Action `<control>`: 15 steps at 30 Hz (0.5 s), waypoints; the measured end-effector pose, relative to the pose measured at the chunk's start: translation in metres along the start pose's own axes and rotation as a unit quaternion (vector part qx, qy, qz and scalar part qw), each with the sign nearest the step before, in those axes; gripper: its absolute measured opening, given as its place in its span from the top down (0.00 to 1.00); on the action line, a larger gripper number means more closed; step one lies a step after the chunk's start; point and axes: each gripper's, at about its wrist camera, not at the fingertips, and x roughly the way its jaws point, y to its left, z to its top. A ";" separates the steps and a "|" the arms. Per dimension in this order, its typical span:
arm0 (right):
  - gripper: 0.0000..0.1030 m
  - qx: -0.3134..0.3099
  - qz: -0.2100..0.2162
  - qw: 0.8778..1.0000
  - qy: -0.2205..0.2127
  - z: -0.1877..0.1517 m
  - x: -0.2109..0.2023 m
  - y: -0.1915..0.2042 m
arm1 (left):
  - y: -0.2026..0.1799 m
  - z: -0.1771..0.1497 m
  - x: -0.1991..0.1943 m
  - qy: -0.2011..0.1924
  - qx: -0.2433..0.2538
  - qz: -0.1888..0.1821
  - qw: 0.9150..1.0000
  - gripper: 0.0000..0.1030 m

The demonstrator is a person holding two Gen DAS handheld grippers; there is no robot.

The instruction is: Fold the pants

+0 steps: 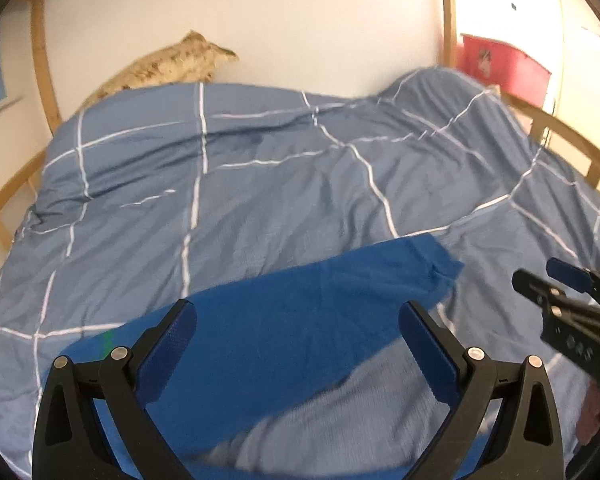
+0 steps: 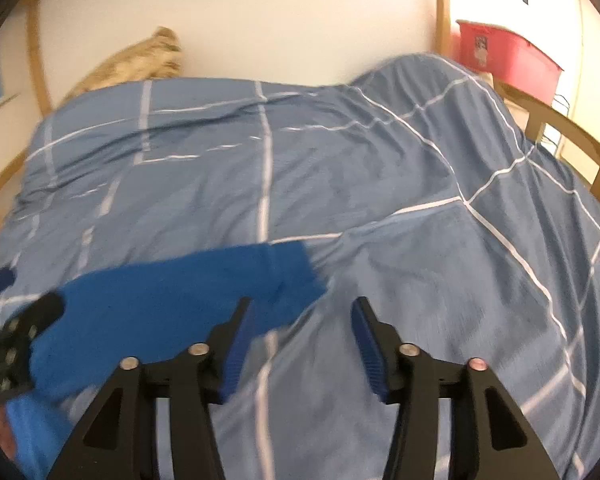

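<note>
Blue knit pants (image 1: 300, 320) lie on the bed (image 1: 260, 184), soft and limp, so we judge they will sag unless we pinch them at the cuff or waistband. Our left gripper (image 1: 298, 332) hangs wide over the leg, while the right gripper (image 2: 301, 334) gapes beside the cuff. Only the left view shows a green mark (image 1: 108, 340) on the cloth.

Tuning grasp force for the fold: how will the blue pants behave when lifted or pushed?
Likely floppy: the pants lie limp and follow the bumps of the duvet, so a single pinch would let the rest sag. Probably light, as the fabric looks thin. Pushing would likely bunch them, not slide them, since the duvet below is soft and wrinkled. Both the left gripper and right gripper are open.
</note>
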 end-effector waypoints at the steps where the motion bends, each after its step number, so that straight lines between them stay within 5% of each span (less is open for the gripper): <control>1: 0.43 -0.004 0.004 1.000 -0.010 -0.007 -0.016 0.004 | 0.005 -0.005 -0.013 -0.007 -0.007 -0.008 1.000 0.00; 4: 0.43 -0.015 0.021 0.999 -0.035 -0.029 -0.061 0.018 | 0.019 -0.022 -0.041 -0.015 -0.022 -0.027 0.999 0.00; 15: 0.35 -0.020 0.052 0.995 -0.080 -0.119 -0.154 0.076 | 0.089 -0.114 -0.130 -0.047 -0.046 0.029 0.997 0.00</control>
